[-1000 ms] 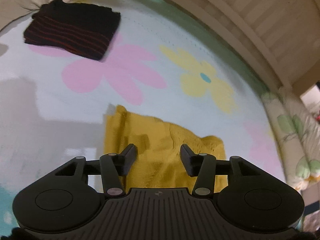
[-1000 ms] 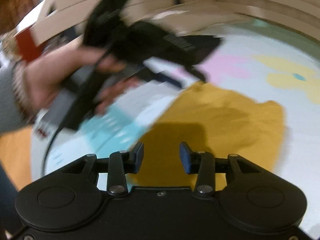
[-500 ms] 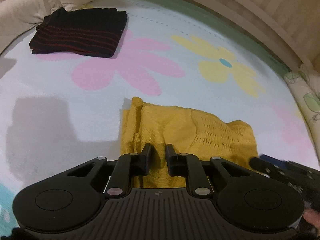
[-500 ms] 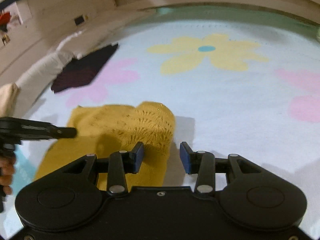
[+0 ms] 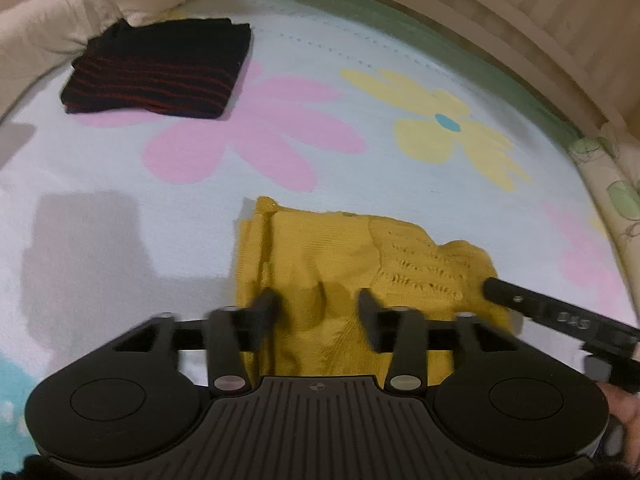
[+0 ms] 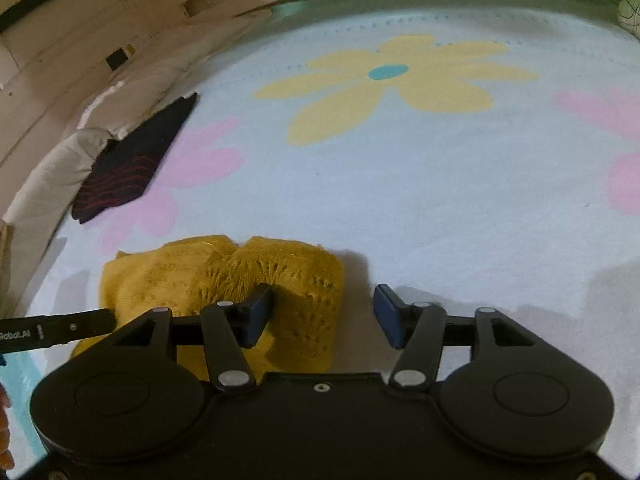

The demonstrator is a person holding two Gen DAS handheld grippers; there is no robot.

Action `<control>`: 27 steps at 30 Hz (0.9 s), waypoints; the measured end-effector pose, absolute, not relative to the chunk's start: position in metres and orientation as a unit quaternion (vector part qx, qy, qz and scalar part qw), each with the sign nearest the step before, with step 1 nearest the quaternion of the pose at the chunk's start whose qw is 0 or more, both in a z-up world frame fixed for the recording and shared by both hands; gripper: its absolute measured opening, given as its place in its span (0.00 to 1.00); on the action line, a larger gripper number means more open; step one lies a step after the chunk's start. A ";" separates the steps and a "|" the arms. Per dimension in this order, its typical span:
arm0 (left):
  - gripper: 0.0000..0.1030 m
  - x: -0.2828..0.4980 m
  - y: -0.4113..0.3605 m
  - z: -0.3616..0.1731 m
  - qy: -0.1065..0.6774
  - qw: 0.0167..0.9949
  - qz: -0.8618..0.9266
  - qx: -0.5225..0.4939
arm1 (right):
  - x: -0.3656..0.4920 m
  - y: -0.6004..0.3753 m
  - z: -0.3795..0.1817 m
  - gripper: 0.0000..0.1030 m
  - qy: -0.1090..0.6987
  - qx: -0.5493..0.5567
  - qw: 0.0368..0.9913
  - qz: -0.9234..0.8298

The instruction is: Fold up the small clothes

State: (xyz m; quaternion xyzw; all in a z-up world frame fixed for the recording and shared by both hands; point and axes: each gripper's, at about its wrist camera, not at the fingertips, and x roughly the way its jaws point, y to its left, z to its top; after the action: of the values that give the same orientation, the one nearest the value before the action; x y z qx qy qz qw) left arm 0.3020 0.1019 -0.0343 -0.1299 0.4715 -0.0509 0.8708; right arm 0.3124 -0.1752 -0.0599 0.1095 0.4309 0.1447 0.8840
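Note:
A mustard-yellow knit garment [image 5: 340,264] lies folded on the flowered mat, also in the right wrist view [image 6: 224,280]. My left gripper [image 5: 318,316] is open, its fingers over the garment's near edge with nothing between them. My right gripper [image 6: 322,318] is open at the garment's right edge; its left finger [image 6: 256,316] rests over the knit. A finger of the right gripper [image 5: 560,316] reaches in from the right in the left wrist view. A finger of the left gripper [image 6: 56,330] shows at the left edge of the right wrist view.
A folded black garment with red stripes [image 5: 160,72] lies at the far left of the mat [image 5: 360,80], next to cream pillows [image 5: 44,24]. A wooden slatted rail [image 5: 540,12] borders the far side. A leaf-print cushion [image 5: 612,184] lies at the right.
My left gripper has opened from nearly shut and let go of the yellow garment. My right gripper has opened wider and moved closer to the garment's right edge.

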 end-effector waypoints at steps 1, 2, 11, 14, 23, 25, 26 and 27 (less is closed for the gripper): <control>0.54 0.300 0.101 -0.032 0.472 0.871 -0.050 -0.126 | 0.310 -0.178 -0.058 0.61 0.429 0.114 0.884 0.145; 0.56 0.299 0.101 -0.031 0.474 0.870 -0.050 -0.124 | 0.307 -0.182 -0.056 0.61 0.428 0.122 0.884 0.145; 0.68 0.274 0.107 -0.012 0.477 0.873 -0.046 -0.095 | 0.282 -0.203 -0.041 0.98 0.434 0.164 0.874 0.145; 0.76 0.264 0.107 -0.009 0.480 0.871 -0.054 -0.088 | 0.275 -0.204 -0.043 1.00 0.438 0.184 0.867 0.153; 0.77 0.230 0.127 -0.020 0.506 0.848 -0.091 -0.125 | 0.273 -0.202 -0.041 1.00 0.429 0.218 0.858 0.179; 0.77 0.225 0.131 -0.027 0.512 0.843 -0.098 -0.138 | 0.274 -0.201 -0.042 1.00 0.424 0.221 0.859 0.183; 0.77 0.224 0.132 -0.029 0.513 0.840 -0.101 -0.142 | 0.275 -0.200 -0.042 1.00 0.425 0.220 0.858 0.186; 0.77 0.223 0.132 -0.031 0.515 0.839 -0.105 -0.145 | 0.276 -0.198 -0.043 1.00 0.426 0.218 0.857 0.189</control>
State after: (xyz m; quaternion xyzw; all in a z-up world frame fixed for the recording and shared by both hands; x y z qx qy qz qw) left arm 0.2232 0.1316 -0.0308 -0.1445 0.5147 -0.1047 0.8386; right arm 0.2761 -0.1984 -0.0435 0.2178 0.4261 0.1890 0.8575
